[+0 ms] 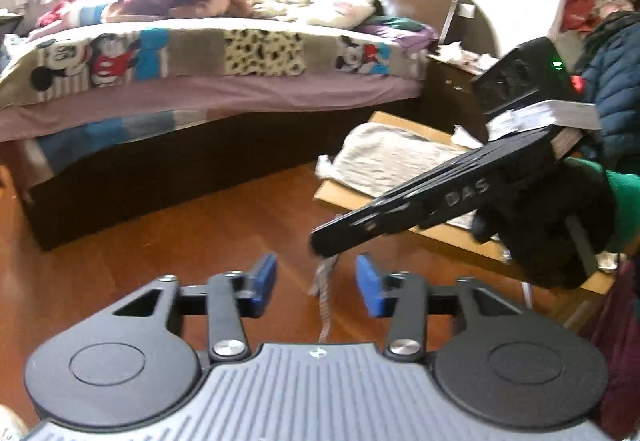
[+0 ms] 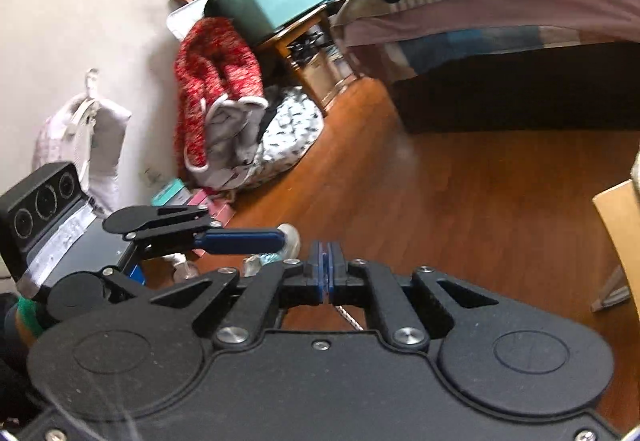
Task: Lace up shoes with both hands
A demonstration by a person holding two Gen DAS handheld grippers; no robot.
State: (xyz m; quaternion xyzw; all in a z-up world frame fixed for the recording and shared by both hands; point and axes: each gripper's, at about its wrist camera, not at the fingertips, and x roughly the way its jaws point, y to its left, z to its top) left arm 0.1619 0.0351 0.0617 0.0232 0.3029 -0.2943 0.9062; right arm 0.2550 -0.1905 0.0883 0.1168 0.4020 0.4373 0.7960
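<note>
The left claw (image 1: 316,285) is spread apart with nothing in its grip. A thin patterned shoelace (image 1: 325,289) hangs in the gap between its 2 blue pads (image 1: 264,283), touching neither. The right claw (image 2: 329,269) is clenched tight on that lace, which runs down under it. Both hang over the brown wood floor (image 1: 180,225), near the bed (image 1: 208,89).
</note>
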